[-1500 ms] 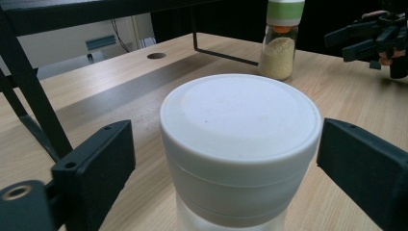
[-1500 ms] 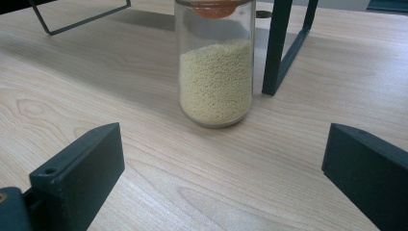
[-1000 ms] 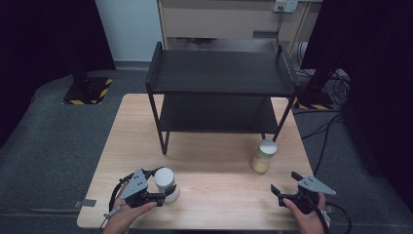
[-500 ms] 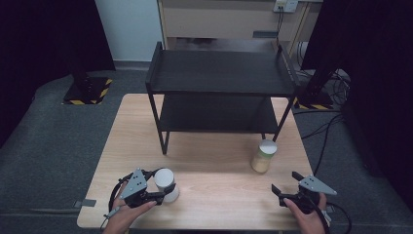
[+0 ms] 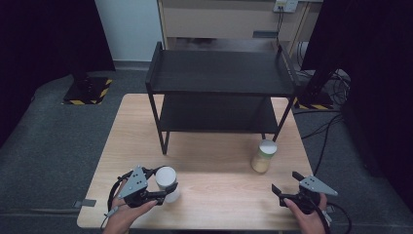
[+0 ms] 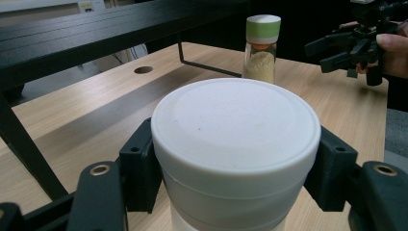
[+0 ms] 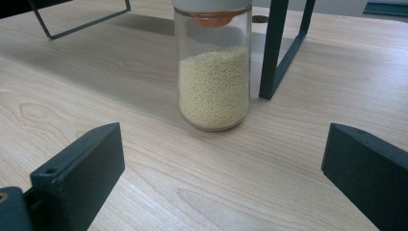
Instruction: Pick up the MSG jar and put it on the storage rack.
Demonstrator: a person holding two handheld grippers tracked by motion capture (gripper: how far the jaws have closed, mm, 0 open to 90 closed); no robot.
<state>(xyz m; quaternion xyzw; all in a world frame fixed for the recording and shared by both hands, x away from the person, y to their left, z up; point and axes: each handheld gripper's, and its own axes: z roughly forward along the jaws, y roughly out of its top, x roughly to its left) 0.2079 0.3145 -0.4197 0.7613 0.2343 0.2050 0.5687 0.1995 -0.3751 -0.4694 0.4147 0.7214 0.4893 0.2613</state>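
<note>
The left claw (image 5: 163,191) is gripping a smooth, unlabelled white plastic tub (image 6: 235,154) at the near left of the wood-grain desk (image 5: 219,195). The right claw (image 5: 287,187) is gaping, facing a glass jar (image 7: 214,77) of pale granules.

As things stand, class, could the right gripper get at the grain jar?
Probably yes. The right gripper is open and faces the grain jar, with bare table between them. The shelf leg stands behind the jar, not in the way.
</note>
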